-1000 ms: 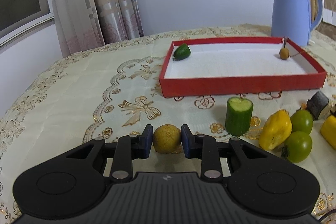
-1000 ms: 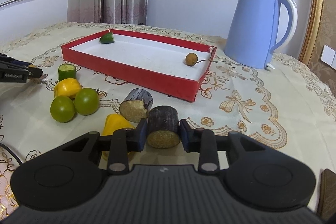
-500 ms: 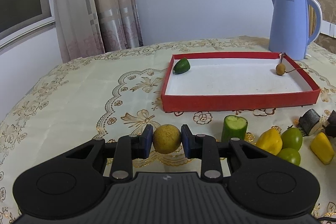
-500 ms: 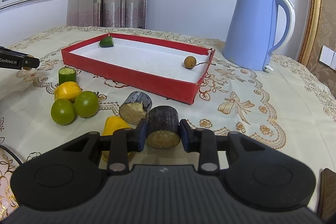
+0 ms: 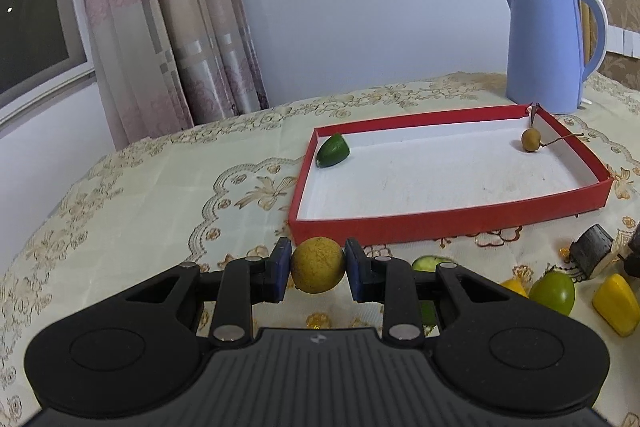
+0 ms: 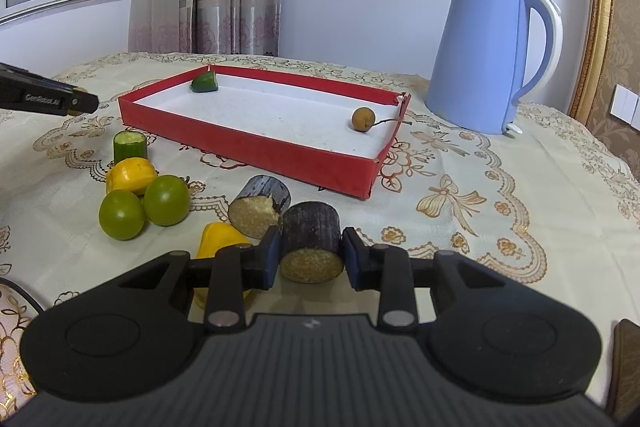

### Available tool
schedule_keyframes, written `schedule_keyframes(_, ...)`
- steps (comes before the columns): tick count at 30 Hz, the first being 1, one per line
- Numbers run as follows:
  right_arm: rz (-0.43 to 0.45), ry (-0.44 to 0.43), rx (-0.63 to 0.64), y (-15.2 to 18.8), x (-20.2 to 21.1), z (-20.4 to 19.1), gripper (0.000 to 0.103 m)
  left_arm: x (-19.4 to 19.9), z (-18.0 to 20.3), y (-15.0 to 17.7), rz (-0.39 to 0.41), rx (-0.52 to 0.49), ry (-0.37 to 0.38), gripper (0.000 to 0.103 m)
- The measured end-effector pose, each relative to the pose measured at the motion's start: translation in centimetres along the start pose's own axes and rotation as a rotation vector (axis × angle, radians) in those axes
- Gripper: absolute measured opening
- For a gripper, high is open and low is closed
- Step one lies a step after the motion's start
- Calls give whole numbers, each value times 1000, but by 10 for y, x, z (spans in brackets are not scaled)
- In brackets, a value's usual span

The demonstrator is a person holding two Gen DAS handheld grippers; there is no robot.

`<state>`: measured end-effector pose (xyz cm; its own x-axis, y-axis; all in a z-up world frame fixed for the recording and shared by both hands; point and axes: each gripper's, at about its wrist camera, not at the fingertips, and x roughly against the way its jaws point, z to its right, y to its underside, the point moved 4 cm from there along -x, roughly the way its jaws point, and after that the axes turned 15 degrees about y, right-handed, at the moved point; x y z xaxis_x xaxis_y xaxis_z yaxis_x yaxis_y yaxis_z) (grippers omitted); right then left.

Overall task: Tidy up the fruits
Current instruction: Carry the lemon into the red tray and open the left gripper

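So, only two pieces are sitting in the red tray [image 5: 448, 225] right now: a green wedge [image 5: 333, 151] tucked in its far left corner and a small brown longan [image 5: 531, 139] with a thin stem near the far right wall, which makes this look like an early stage with most of the sorting left. The left gripper [image 5: 318, 271] is pinching a round yellow fruit [image 5: 318, 270], dull and finely pitted, holding it clear of the bench [image 5: 140, 211] just short of the tray's near wall. The right gripper [image 6: 312, 255] is clamping a dark log [image 6: 313, 241], a short cylinder with rough blackish bark and a pale, grainy cut end facing the camera; whether it is resting on the cloth or lifted I cannot tell. Waiting on the bench beside it are a second log [image 6: 260, 205] lying on its side, two glossy green tomatoes [image 6: 144, 205] touching each other, a waxy yellow pepper [image 6: 131, 174] just behind them, a yellow chunk [image 6: 220, 239] partly hidden by the gripper, and an upright cucumber stub [image 6: 129, 145] with a wet-looking cut top. The tray is looking like thin card, red outside, matte white inside, with low straight walls. The lace-patterned cloth is lying flat, and a smooth blue kettle [image 6: 496, 55] is standing behind the tray.
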<state>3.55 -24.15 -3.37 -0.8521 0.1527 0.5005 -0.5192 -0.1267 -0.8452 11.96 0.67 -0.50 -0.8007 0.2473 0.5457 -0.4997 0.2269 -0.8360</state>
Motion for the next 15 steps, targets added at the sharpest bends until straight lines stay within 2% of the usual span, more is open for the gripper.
schedule_keyframes(7, 1, -3, -4, 0, 0, 0, 31, -15, 11, -21, 4, -59, -6, 28)
schedule_keyframes(10, -1, -8, -6, 0, -1, 1, 31, -25, 8, -30, -2, -54, -7, 28)
schedule_keyframes(15, -2, -14, -15, 0, -1, 1, 31, -46, 4, -45, -15, -70, -42, 28)
